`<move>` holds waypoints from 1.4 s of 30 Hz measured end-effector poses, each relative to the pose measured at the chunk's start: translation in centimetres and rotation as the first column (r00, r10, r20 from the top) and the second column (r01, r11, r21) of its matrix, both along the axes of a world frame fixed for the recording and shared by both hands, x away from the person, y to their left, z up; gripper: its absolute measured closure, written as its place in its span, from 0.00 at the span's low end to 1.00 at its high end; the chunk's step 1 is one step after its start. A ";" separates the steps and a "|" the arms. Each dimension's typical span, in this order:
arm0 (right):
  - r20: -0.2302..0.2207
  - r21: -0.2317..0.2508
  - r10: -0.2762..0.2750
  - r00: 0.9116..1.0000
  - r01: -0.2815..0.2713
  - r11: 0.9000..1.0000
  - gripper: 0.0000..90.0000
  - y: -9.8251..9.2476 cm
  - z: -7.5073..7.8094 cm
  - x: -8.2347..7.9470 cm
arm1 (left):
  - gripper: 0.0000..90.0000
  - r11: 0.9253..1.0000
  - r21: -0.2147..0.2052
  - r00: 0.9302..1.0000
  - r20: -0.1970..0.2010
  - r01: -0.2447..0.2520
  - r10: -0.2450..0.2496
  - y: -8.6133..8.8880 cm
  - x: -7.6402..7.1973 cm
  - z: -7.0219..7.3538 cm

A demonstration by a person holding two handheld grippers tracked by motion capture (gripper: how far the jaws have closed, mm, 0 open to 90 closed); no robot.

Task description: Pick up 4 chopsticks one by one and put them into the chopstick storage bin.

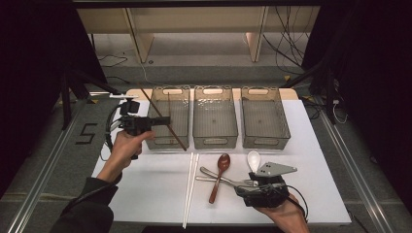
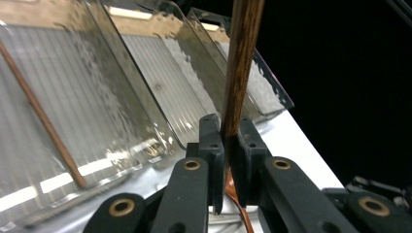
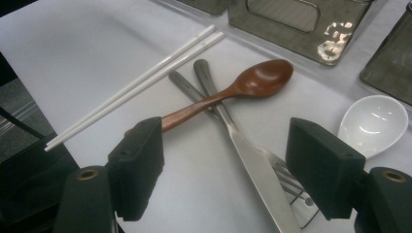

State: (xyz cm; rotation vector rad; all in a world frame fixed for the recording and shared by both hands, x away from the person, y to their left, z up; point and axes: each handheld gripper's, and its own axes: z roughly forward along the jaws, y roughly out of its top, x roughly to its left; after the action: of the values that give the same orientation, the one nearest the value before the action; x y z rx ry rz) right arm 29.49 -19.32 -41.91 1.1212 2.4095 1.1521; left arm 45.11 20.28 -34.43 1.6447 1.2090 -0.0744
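Note:
My left gripper (image 1: 164,120) (image 2: 228,130) is shut on a dark brown chopstick (image 1: 179,140) (image 2: 240,63), held slanted over the front of the left clear bin (image 1: 167,141). A second brown chopstick (image 2: 43,119) lies inside that bin. At the front right my right gripper (image 1: 252,182) (image 3: 223,170) stands open above a crossed metal knife (image 3: 248,160) and fork (image 3: 286,179), its pads clear of both. A brown wooden spoon (image 1: 221,167) (image 3: 257,80) lies across their handles. A white ceramic spoon (image 1: 253,160) (image 3: 374,119) lies beside them.
A pair of white chopsticks (image 1: 190,187) (image 3: 141,82) lies left of the cutlery on the white mat (image 1: 145,189). The middle bin (image 1: 215,141) and the right bin (image 1: 265,141) stand in a row behind. Dark floor and cables surround the table.

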 end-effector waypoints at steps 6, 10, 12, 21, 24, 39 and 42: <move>0.005 0.005 -0.004 1.000 0.003 1.000 0.32 -0.3 0.0 -0.4 | 0.93 0.999 0.021 0.999 -0.009 -0.039 0.039 0.5 2.0 0.4; 0.008 0.009 -0.002 1.000 0.002 1.000 0.31 -0.5 0.0 -0.7 | 0.93 0.997 0.046 0.998 -0.016 -0.058 0.059 0.6 3.2 0.5; 0.006 0.012 -0.002 1.000 0.002 1.000 0.31 -0.6 0.0 -0.9 | 0.93 0.996 0.049 0.997 -0.020 -0.074 0.075 0.6 3.8 0.5; 0.011 0.020 0.000 1.000 -0.001 1.000 0.29 -0.8 -0.1 -1.1 | 0.93 0.989 0.089 0.991 -0.049 -0.121 0.126 0.1 6.4 0.2; 0.012 0.022 0.003 1.000 -0.004 1.000 0.29 -0.9 -0.1 -1.2 | 0.93 0.985 0.112 0.989 -0.062 -0.128 0.135 -0.3 7.0 -0.3; 0.004 0.015 0.008 1.000 -0.008 1.000 0.29 -0.9 -0.4 -1.2 | 0.92 0.977 0.175 0.980 -0.137 -0.118 0.143 -1.4 8.3 -3.4; 0.002 0.014 0.010 1.000 -0.010 1.000 0.29 -0.9 -0.4 -1.2 | 0.92 0.973 0.203 0.981 -0.138 -0.105 0.134 -1.8 8.4 -3.6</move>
State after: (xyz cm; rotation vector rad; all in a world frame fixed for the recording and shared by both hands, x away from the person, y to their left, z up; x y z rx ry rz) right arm 28.31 -20.18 -42.30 1.1132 2.4120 1.1748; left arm 53.48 18.51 -38.00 1.7559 1.4679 -0.0041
